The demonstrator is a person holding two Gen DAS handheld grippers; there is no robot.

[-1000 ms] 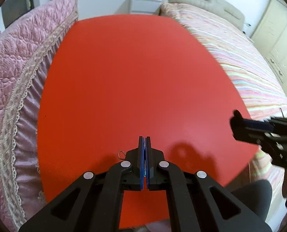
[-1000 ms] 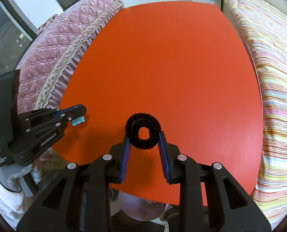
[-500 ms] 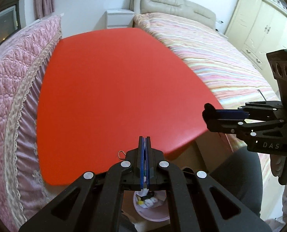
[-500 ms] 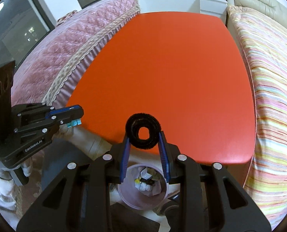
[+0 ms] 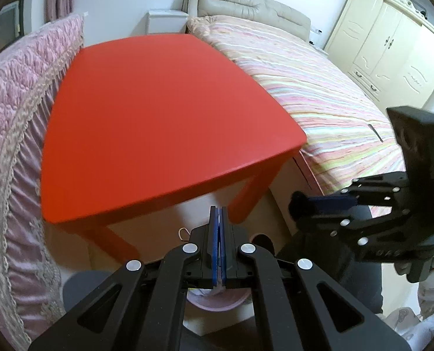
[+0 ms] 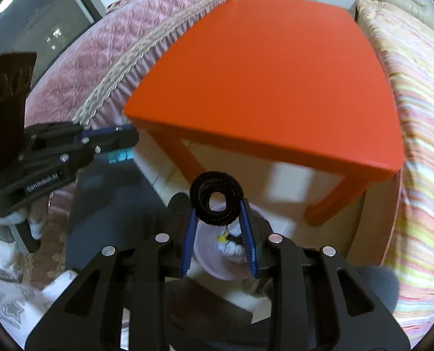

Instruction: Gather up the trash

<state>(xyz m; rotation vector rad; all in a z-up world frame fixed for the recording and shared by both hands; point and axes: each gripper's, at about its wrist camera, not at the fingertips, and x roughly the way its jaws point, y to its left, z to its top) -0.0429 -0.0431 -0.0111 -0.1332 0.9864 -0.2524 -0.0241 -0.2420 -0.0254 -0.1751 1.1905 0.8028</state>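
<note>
My right gripper (image 6: pixel 217 207) is shut on a black fuzzy ring (image 6: pixel 216 201) and holds it above a pink trash bin (image 6: pixel 208 260) on the floor, in front of the red table (image 6: pixel 260 73). The bin holds some white and yellow scraps. My left gripper (image 5: pixel 218 213) is shut on a small light-blue piece (image 6: pixel 119 155), seen hanging under its tips in the right wrist view. The bin's pink rim (image 5: pixel 217 304) shows under the left gripper. The right gripper with the ring (image 5: pixel 297 201) shows at the right of the left wrist view.
A pink quilted bed (image 5: pixel 9 93) stands left of the table and a striped bed (image 5: pixel 319 87) to its right. A white nightstand (image 5: pixel 165 22) is behind the table, cream wardrobes (image 5: pixel 392 49) at the far right. The table's red legs (image 6: pixel 330 201) stand near the bin.
Both grippers have pulled back from over the table top to beyond its front edge and lowered toward the floor, so the pink bin has come into view. Both still hold their items.
</note>
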